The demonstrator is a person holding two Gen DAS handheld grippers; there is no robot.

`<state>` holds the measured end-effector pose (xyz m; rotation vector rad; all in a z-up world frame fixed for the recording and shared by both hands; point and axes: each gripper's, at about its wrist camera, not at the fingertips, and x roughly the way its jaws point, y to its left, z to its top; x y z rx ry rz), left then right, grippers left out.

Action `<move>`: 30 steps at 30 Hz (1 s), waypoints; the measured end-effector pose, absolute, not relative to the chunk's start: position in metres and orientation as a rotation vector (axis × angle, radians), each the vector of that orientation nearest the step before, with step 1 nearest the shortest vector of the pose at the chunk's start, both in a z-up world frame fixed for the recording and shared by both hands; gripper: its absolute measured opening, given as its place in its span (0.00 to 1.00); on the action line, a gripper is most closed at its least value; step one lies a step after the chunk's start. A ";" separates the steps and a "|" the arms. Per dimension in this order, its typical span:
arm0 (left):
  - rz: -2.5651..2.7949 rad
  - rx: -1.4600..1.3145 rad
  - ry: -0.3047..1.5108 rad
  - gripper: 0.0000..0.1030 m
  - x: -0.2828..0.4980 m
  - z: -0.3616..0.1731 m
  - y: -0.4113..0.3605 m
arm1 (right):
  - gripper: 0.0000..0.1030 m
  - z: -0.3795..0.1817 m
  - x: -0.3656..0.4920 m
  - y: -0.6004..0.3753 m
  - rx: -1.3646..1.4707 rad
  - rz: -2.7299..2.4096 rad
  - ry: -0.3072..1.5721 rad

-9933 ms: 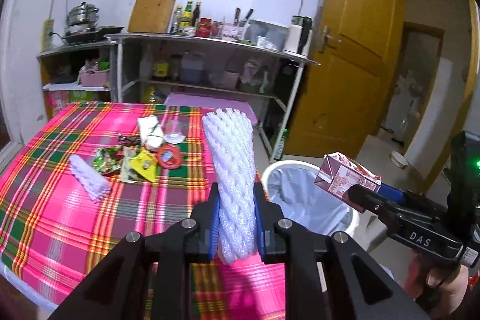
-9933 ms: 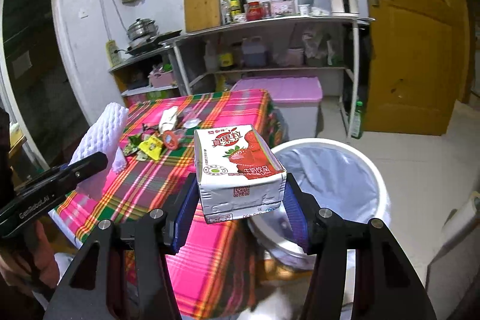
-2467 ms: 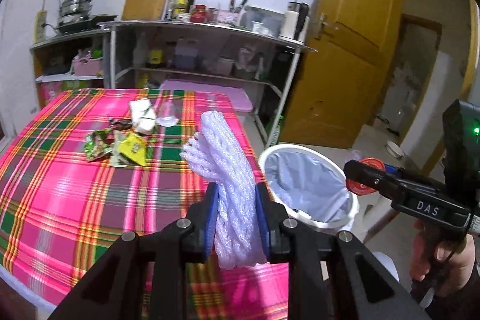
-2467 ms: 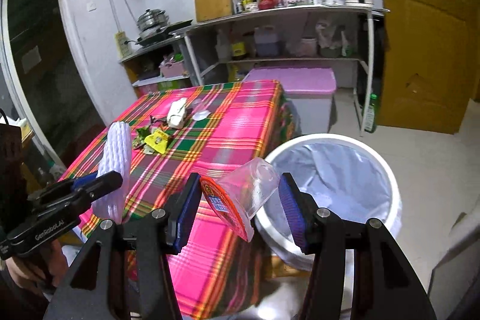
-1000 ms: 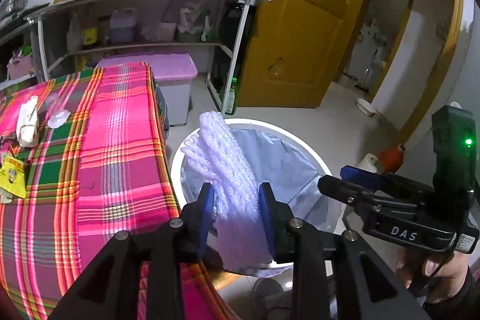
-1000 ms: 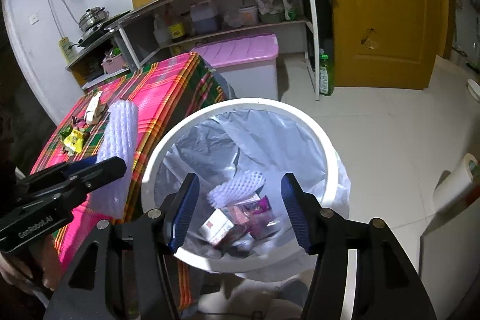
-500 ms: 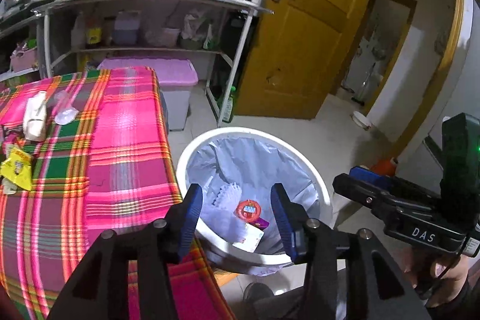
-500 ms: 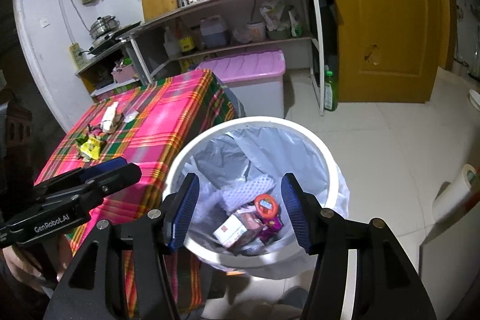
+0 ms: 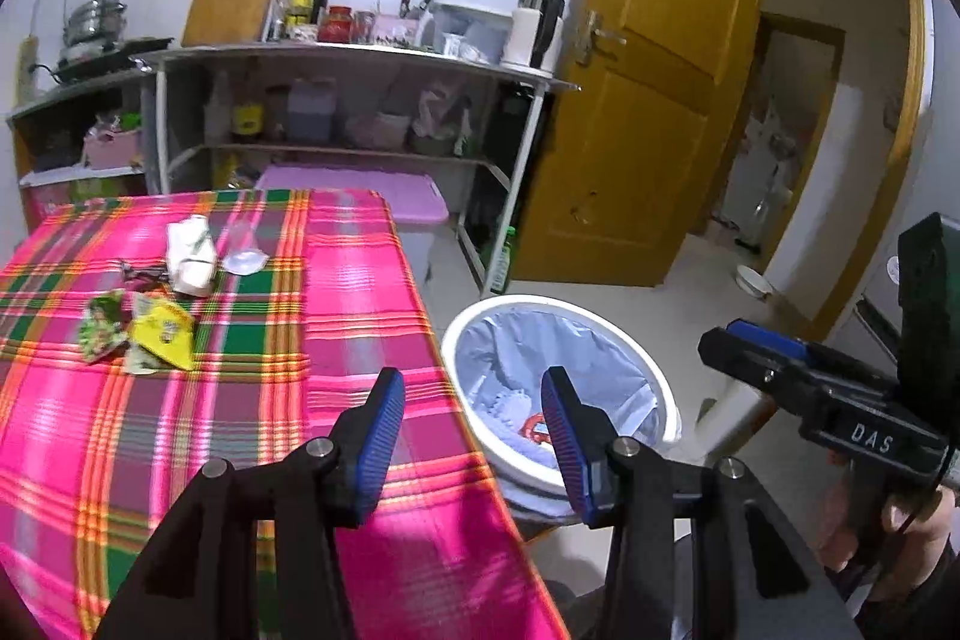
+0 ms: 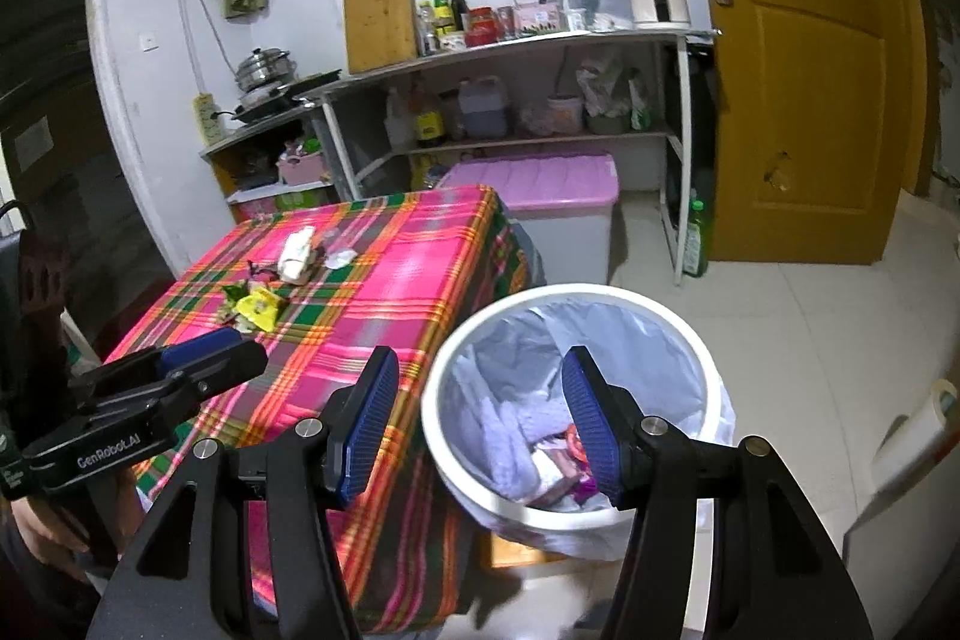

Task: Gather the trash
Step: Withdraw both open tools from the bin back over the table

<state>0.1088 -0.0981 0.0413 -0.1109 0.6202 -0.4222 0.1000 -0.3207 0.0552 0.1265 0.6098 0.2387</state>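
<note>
The left gripper (image 9: 472, 388) stood wide and empty, its jaws having just been opening, with nothing between them. The right gripper (image 10: 480, 370) was spread and empty too. Both hung near the lined bin (image 10: 708, 376), trash inside; more wrappers (image 9: 159, 334) lay well apart on the plaid table (image 9: 336, 292).

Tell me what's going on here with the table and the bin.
A person is clearing trash off a table with a handheld gripper in each hand. Both the left gripper and the right gripper are open and empty. The white trash bin beside the table already holds foam netting and cartons. A yellow wrapper, a green wrapper, a crumpled white packet and a clear plastic cup are left on the plaid tablecloth.
</note>
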 end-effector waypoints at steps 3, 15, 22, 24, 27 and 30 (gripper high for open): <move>-0.400 -0.115 0.612 0.46 0.100 0.043 -0.088 | 0.56 0.058 0.098 -0.311 0.116 0.253 0.608; -0.293 -0.131 0.577 0.46 0.072 0.046 -0.046 | 0.56 0.053 0.097 -0.273 0.077 0.352 0.611; -0.237 -0.143 0.585 0.46 0.069 0.042 -0.024 | 0.56 0.044 0.105 -0.256 0.066 0.396 0.634; -0.220 -0.148 0.587 0.46 0.069 0.041 -0.017 | 0.56 0.043 0.109 -0.250 0.059 0.409 0.642; -0.191 -0.157 0.594 0.46 0.072 0.039 -0.006 | 0.56 0.041 0.116 -0.240 0.044 0.429 0.657; -0.165 -0.165 0.598 0.46 0.076 0.037 0.004 | 0.56 0.038 0.123 -0.227 0.026 0.451 0.671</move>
